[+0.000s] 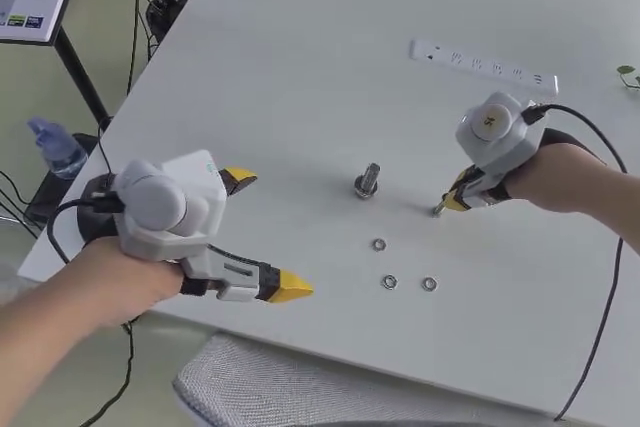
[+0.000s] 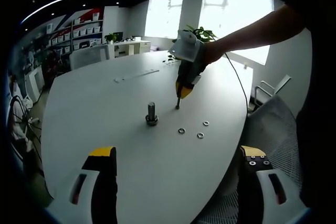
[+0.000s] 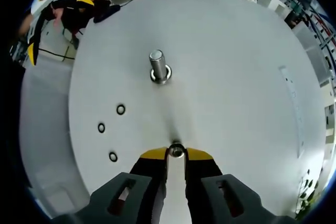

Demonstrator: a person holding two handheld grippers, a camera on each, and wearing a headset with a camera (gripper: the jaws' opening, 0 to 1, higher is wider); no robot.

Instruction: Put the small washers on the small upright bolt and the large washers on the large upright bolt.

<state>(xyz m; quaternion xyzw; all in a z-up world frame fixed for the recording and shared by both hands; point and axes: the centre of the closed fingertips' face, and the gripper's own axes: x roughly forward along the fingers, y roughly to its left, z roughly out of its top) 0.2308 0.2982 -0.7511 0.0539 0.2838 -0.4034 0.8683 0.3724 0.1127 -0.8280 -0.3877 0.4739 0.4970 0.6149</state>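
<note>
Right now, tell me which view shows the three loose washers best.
The head view: the loose washers lie apart on the table, seen from above as clear rings. The right gripper view shows dark rings at its left; the left gripper view, small and flattened.

table (image 1: 300, 67) plain white. left gripper (image 1: 268, 234), right gripper (image 1: 445, 206): white bodies, black jaws, yellow tips. large bolt (image 1: 367, 180), small bolt (image 3: 176, 151), washers (image 1: 389, 282): silver-grey metal. bottle (image 1: 55, 147) at 9 o'clock: blue.

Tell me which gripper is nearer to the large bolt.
Right. The right gripper, shut on the small bolt, stands close to the large bolt; the left gripper is open, farther off at the table edge.
</note>
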